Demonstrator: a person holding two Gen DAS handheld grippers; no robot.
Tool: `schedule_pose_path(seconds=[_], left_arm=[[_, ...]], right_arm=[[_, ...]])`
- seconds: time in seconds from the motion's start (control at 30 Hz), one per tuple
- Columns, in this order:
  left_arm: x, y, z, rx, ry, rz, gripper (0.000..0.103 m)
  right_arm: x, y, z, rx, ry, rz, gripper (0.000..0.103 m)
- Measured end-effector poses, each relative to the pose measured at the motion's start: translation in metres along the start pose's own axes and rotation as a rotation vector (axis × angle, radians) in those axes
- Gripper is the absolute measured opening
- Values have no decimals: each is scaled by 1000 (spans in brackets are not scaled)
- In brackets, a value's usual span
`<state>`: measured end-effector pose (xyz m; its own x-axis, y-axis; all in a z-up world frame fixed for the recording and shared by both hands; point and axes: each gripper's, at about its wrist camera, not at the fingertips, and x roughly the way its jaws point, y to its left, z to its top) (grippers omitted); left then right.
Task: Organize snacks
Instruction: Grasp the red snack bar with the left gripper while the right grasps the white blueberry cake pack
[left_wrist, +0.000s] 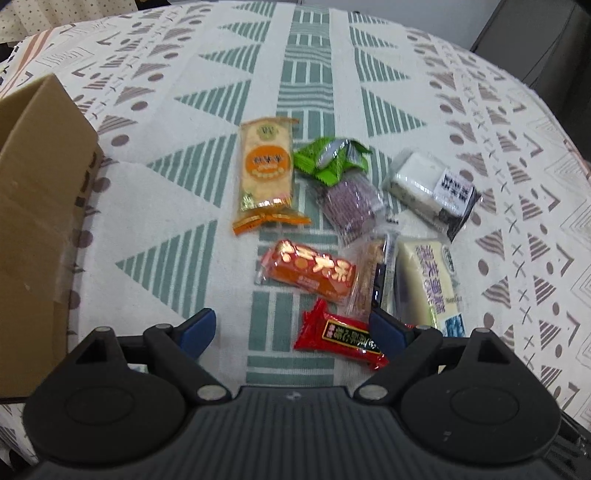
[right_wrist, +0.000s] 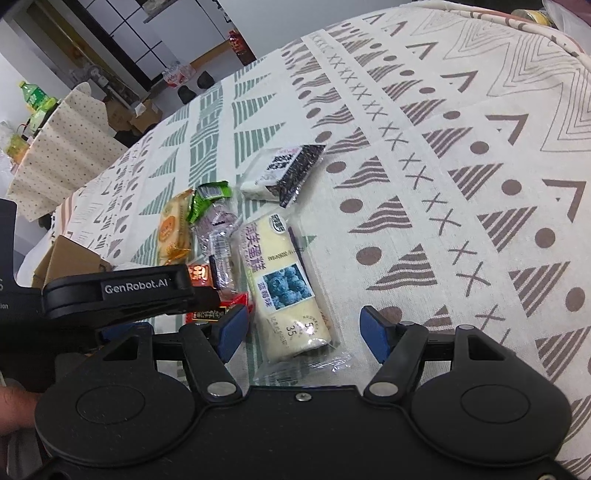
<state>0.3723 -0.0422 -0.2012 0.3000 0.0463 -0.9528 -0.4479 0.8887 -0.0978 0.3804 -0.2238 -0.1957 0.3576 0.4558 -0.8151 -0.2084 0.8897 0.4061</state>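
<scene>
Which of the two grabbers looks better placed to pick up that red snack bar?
Probably the left gripper: its open fingers already frame the red snack bar, with the cardboard box on its side. The right gripper, also open, frames the blueberry cake pack instead.

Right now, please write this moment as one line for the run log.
left tool: open, over red snack bar | right tool: open, over blueberry cake pack | cardboard box: beside snacks

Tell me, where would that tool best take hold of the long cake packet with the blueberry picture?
Probably across its narrow middle, coming from above. The blueberry cake packet lies flat, lengthwise between the right tool's open fingers, its long sides free on the tablecloth.
</scene>
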Motion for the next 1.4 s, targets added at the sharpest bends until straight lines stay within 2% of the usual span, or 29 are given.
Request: schedule_pose_path(seconds=[0.23, 0.33, 0.4, 0.47, 0.73, 0.93, 1.03, 1.07, 1.1, 1.17, 1.4], left_arm=[[7, 5, -7, 2, 40, 16, 90], [5, 9, -12, 3, 41, 14, 88], [3, 10, -14, 5, 41, 10, 81], [1, 9, -17, 13, 36, 1, 66], [-5, 9, -25, 29, 22, -52, 21], [-11, 15, -29, 26, 16, -66, 19], [-16, 19, -32, 21, 13, -75, 19], [-17, 21, -33, 20, 11, -76, 19], [-19, 23, -33, 18, 8, -77, 19], [-23, 27, -34, 15, 3, -81, 19], [-39, 50, -31, -16, -17, -75, 19]], right_arm=[[6, 4, -6, -29, -3, -9, 67], [6, 5, -8, -35, -7, -11, 59], [5, 5, -9, -31, 1, 3, 46], [4, 7, -11, -38, 4, 4, 42], [-4, 7, -26, 7, 28, 5, 38], [-8, 11, -38, 18, 96, 16, 39], [-11, 14, -41, 6, 95, 3, 44], [-12, 15, -41, 2, 92, 0, 50], [-11, 15, -40, -2, 86, 6, 61], [-9, 17, -39, -11, 73, 9, 66], [5, 28, -30, -48, 63, -13, 66]])
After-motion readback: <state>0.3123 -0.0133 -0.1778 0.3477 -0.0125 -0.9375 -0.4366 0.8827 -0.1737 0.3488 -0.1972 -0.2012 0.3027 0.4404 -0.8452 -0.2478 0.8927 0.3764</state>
